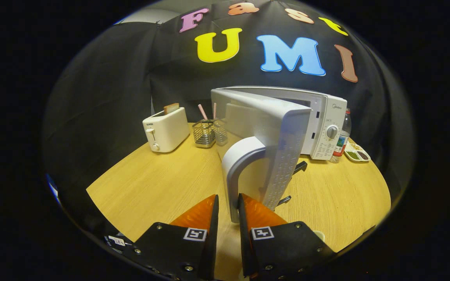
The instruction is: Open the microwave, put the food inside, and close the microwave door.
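Note:
The white microwave (322,125) stands at the back of the round wooden table (162,183). Its door (275,136) is swung far out toward me, edge-on, with two latch hooks showing on its right side. The door's curved grey handle (234,171) runs down into the gap between my fingers. My gripper (229,200) sits around the handle's lower end; the right finger (258,212) lies against it, and a thin strip of table shows between the handle and the left finger (199,214). A small pale rim (319,235) peeks out beside the right finger; what it is I cannot tell.
A white toaster (166,130) with a bread slice in it stands at the back left. Beside it is a wire holder (205,133) with straws and a glass. A bottle (342,136) and a small divided tray (357,154) sit right of the microwave.

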`<state>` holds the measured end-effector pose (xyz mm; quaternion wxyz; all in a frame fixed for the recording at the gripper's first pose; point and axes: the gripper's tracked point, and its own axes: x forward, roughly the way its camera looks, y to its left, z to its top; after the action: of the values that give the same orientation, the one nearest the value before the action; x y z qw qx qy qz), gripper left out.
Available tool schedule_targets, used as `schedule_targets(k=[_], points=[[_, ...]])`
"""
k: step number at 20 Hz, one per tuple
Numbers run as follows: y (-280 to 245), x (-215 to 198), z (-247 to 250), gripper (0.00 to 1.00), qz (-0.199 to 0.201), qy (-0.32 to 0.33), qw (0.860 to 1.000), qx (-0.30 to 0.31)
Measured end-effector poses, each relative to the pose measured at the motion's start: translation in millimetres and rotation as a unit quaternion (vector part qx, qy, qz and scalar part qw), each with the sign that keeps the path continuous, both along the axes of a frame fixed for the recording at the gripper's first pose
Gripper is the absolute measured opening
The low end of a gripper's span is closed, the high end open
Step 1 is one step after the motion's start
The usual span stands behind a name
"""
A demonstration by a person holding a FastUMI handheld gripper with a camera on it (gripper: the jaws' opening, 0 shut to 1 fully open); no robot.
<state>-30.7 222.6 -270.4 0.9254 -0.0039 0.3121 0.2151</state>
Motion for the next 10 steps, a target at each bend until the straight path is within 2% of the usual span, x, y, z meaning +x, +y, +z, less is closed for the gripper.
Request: schedule_targets(k=[10], points=[[72,-39,5,0.28,0.073,-0.013,0.997,-0.005]])
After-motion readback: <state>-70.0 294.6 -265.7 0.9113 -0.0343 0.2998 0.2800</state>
